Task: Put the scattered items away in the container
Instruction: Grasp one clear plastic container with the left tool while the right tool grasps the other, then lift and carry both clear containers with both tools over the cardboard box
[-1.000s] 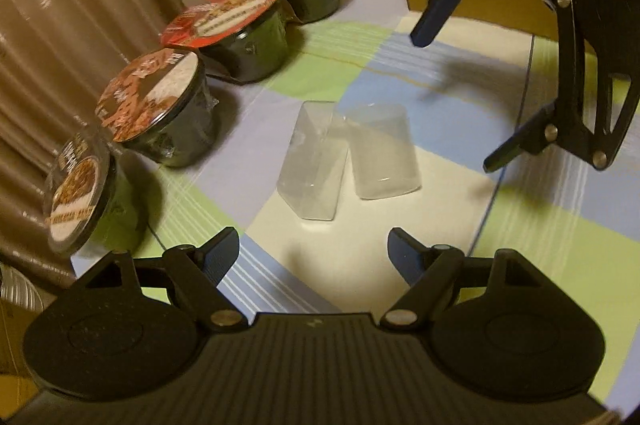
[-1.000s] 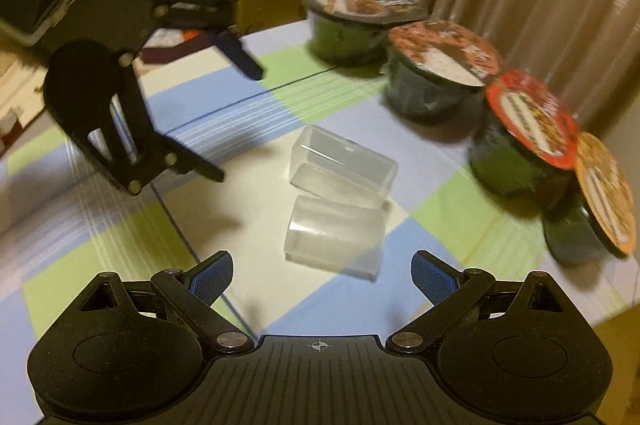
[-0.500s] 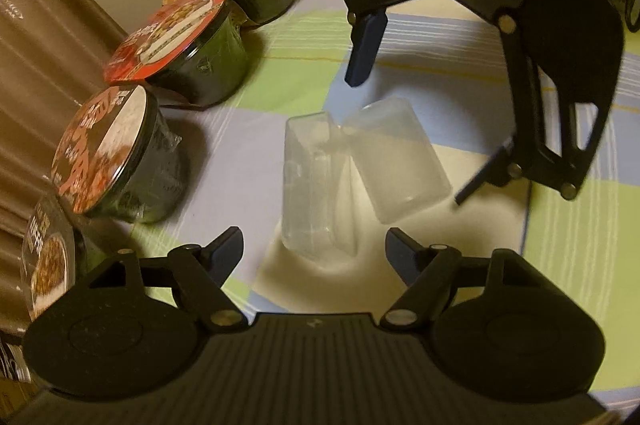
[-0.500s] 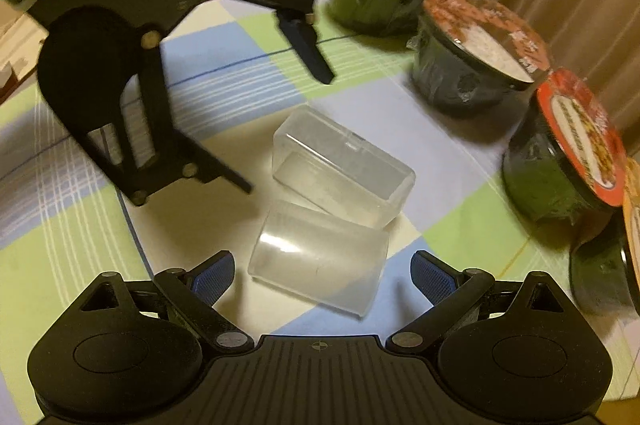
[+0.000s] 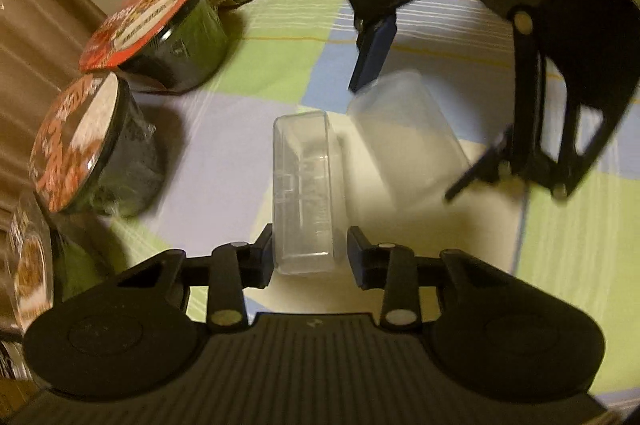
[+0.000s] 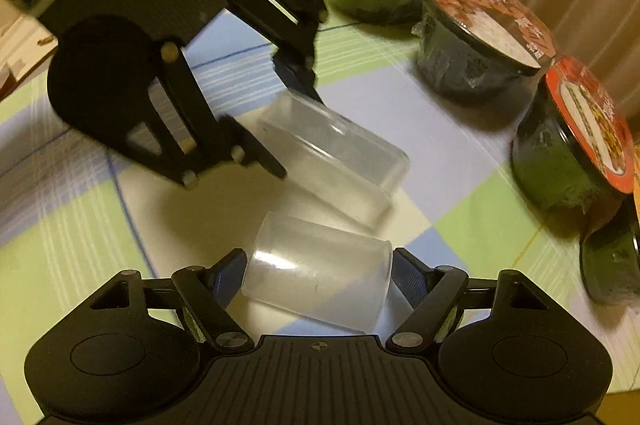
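printed noodle bowl lids (image 5: pixel 144 21), lettering too blurred to read

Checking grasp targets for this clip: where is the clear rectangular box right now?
In the left wrist view the clear rectangular box lies on the checked tablecloth between the left gripper fingers, beside the frosted cup at its right.

Clear box (image 5: pixel 306 185): transparent, glossy hard plastic. Frosted cup (image 6: pixel 320 277): translucent, matt plastic. Noodle bowls (image 6: pixel 480 45): dark bodies under crinkled, shiny film, with printed paper-like lids. Tablecloth (image 5: pixel 260 65): checked cloth, matt. Left gripper (image 5: pixel 308 253) and right gripper (image 6: pixel 320 273): matt black plastic, metal rivets.
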